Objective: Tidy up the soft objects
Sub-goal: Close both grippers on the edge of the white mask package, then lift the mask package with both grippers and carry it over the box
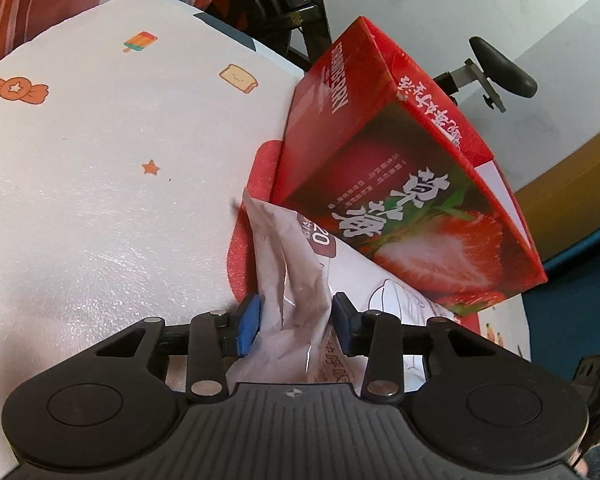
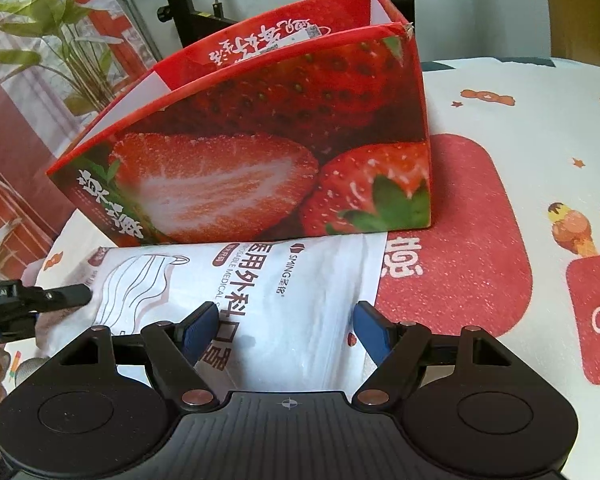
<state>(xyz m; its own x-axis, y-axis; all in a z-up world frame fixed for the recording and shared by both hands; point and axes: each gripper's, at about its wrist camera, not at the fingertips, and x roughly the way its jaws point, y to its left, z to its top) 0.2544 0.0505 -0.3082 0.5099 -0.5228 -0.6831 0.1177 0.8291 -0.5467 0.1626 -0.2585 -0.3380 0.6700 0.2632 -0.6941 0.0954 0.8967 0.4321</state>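
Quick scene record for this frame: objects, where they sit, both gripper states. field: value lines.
surface: tablecloth, white with cartoon prints and red patches
box: strawberry box, open top, standing on the cloth
packet: mask packet, white, lying flat against the box's near side
left gripper: jaws around a crumpled end of the packet; pads look pressed on it
right gripper: open, jaws straddling the packet's near edge, pads clear of it
packet in box: no, not yet
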